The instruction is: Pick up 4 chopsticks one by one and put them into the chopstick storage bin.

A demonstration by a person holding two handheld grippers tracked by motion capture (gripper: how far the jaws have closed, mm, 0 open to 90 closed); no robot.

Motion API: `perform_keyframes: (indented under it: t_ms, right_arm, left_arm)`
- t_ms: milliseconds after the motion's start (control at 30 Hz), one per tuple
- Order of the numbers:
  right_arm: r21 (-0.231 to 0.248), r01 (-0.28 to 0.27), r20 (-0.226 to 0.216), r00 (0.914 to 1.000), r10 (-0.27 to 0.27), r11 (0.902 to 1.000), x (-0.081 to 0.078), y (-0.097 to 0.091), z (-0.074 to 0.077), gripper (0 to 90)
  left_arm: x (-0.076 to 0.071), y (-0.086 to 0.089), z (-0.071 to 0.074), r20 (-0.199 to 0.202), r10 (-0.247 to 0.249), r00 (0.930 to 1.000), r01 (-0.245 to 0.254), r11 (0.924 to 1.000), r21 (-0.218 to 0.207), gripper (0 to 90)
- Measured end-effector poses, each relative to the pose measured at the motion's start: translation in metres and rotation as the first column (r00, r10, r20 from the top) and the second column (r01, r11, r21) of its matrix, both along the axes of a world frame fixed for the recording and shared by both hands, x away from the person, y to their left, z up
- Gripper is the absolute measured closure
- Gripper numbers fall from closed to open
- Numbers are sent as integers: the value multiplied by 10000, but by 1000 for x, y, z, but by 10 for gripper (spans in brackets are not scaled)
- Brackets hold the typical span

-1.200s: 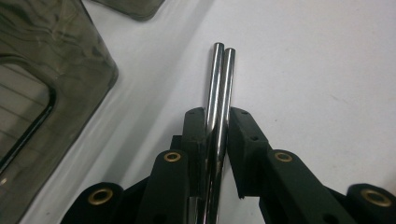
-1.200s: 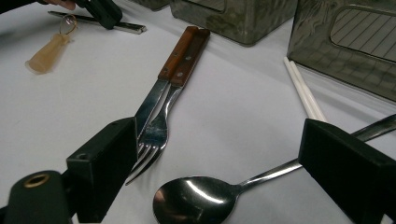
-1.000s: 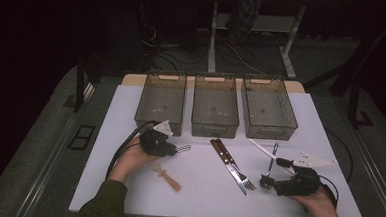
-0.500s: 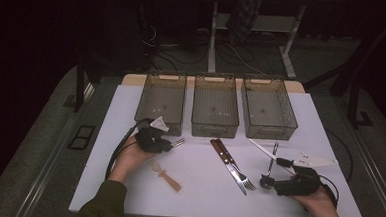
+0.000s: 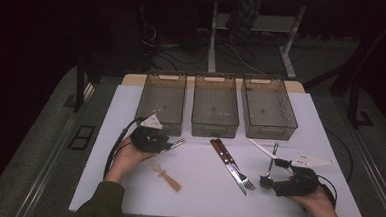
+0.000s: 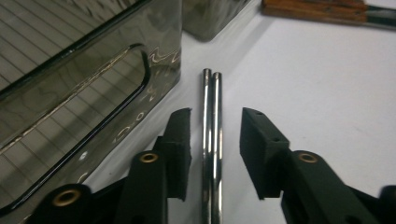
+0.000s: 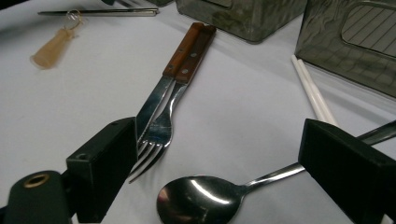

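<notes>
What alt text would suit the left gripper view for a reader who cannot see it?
The left gripper points along a pair of thin steel chopsticks lying side by side on the white table; its black jaws have just been opening and stand apart on either side of them, not pressing. A smoky translucent plastic bin stands close on the left, and brown wooden cutlery handles lie beyond.

no text, label, brand, number or sign can be read on anything in these views.
</notes>
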State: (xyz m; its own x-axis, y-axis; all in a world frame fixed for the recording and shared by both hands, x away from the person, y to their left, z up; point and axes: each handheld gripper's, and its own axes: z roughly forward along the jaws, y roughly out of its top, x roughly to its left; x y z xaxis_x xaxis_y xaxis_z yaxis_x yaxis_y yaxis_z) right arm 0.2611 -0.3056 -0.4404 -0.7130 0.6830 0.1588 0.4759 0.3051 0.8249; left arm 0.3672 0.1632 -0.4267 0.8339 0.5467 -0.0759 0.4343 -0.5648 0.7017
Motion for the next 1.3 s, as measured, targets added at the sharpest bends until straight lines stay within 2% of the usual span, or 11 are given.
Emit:
perform_keyframes:
  t_ms: [67, 100, 267, 433, 633, 767, 900, 1067, 1300]
  right_arm:
    - [-138, 60, 26, 10000, -60, 9999, 2, 1, 0, 33]
    - [-132, 40, -43, 10000, -41, 9999, 3, 1, 0, 25]
    - [-306, -89, -8, 10000, 89, 9995, 7, 4, -2, 25]
    - [-373, -430, -419, 9983, 414, 9984, 10, 6, -6, 25]
    - [-265, -528, -438, 9977, 516, 9983, 6, 8, -6, 26]
    - [-222, -497, -452, 9978, 487, 9985, 4, 9, -5, 26]
    - [-191, -499, -409, 9980, 491, 9986, 3, 9, -5, 26]
    - [-171, -442, -441, 9981, 434, 9989, 3, 8, -5, 26]
    - [-148, -430, -433, 9982, 423, 9990, 3, 8, -5, 26]
  left_arm:
    - [-3, 2, 1, 12, -1, 10000, 2, 10000, -66, 567]
    - [-5, 3, 2, 25, 6, 10000, -6, 10000, -42, 547]
    - [-14, 11, 6, 158, 255, 9996, -252, 9995, -184, 435]
    - [-21, 25, 9, 282, 669, 9974, -655, 9967, -480, 356]
    - [-35, 46, 8, 133, 1098, 9939, -1086, 9914, -725, 343]
    - [-39, 54, 4, 167, 1305, 9913, -1292, 9896, -629, 446]
    - [-35, 52, 1, 189, 1173, 9929, -1163, 9921, -480, 602]
    - [-28, 49, -7, 34, 1115, 9938, -1114, 9934, -280, 727]
    - [-24, 44, -10, -133, 883, 9960, -888, 9950, -450, 809]
